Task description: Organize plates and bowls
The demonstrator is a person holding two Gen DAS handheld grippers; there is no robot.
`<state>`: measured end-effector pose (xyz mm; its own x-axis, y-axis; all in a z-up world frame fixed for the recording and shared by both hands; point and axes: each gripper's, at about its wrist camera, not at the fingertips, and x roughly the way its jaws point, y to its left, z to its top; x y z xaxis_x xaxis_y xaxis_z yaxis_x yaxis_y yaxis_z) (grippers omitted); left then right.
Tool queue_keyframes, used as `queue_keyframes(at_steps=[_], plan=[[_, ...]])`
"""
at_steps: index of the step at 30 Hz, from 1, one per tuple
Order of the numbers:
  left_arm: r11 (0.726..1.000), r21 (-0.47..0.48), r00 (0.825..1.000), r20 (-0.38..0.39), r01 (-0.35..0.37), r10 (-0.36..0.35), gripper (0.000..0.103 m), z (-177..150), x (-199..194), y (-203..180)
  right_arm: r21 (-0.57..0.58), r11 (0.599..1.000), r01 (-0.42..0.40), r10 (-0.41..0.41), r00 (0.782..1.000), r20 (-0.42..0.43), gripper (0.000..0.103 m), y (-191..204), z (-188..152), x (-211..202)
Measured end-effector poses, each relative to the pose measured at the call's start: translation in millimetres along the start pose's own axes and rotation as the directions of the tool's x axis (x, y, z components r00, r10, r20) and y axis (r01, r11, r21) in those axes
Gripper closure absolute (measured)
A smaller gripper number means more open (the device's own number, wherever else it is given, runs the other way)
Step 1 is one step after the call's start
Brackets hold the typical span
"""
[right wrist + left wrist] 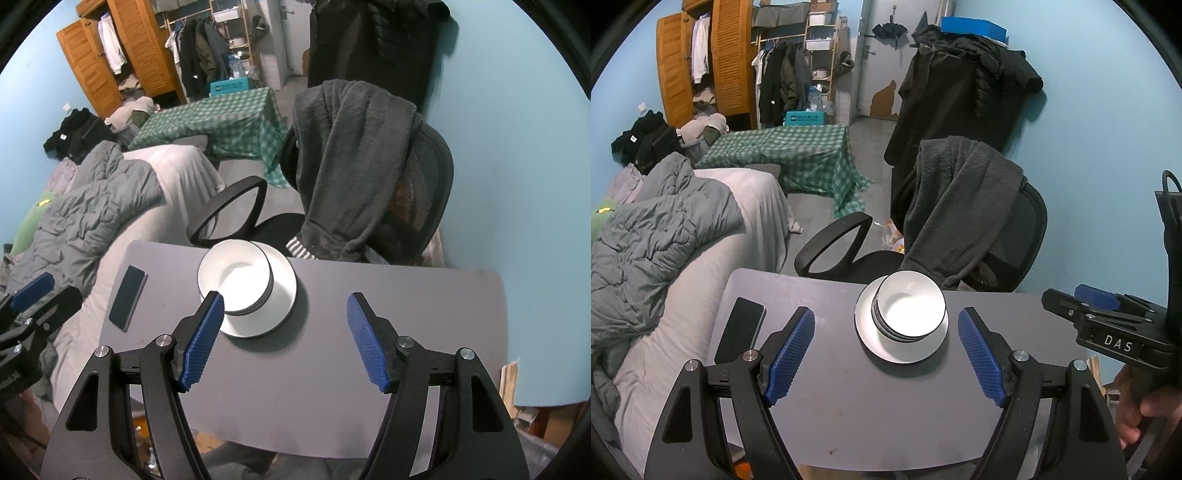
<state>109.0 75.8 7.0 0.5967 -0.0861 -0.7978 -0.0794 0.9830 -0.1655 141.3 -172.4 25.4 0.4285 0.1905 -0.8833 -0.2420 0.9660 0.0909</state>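
Fingers: left gripper apart, right gripper apart, both empty | bowls stacked on plate | table | phone at table's left edge

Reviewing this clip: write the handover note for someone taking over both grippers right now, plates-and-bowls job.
Left gripper: open, empty, hovering above the table, lined up on the stack.
Right gripper: open, empty, hovering to the right of the stack.
Bowls: nested in one stack, sitting on the white plate near the table's far edge, in front of the office chair.
A phone lies at the table's left edge, apart from the dishes.
Done: bowls look stacked on the plate.
Left: no loose dishes visible on the table; how many plates lie beneath the bowls cannot be told. Probably just withdraw.
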Motion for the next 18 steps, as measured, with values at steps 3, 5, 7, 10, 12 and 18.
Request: queue_keyframes(at_steps=[3,5,7,10,12,18], plan=[[1.000,0.003,1.000,-0.005,0.002,-0.002,0.022,-0.1,0.3,0.4,0.003,1.000,-0.001,0.001,1.000,-0.001,0.035,-0.3,-0.2,-0.3],[1.000,0.006,1.000,-0.007,0.001,-0.001,0.022,-0.5,-0.4,0.1,0.001,1.000,0.000,0.000,1.000,-0.004,0.035,-0.4,0.2,0.2],[1.000,0.008,1.000,-0.010,0.003,-0.003,0.022,-0.2,-0.1,-0.3,0.004,1.000,0.001,-0.001,1.000,-0.004,0.035,2.1,-1.8,-1.3],[1.000,0.008,1.000,-0.010,0.004,-0.004,0.022,-0.3,-0.2,0.1,0.004,1.000,0.003,-0.003,1.000,-0.007,0.035,3.8,-3.7,-3.6],[1.000,0.007,1.000,-0.011,0.007,-0.007,0.022,-0.7,-0.3,0.8,0.004,1.000,0.000,0.000,1.000,-0.005,0.035,3.0,-2.6,-2.4],[1.000,0.007,1.000,-0.006,0.003,-0.003,0.022,-0.7,-1.2,1.9,0.005,1.000,0.005,-0.005,1.000,-0.010,0.035,6.6,-7.3,-3.7]])
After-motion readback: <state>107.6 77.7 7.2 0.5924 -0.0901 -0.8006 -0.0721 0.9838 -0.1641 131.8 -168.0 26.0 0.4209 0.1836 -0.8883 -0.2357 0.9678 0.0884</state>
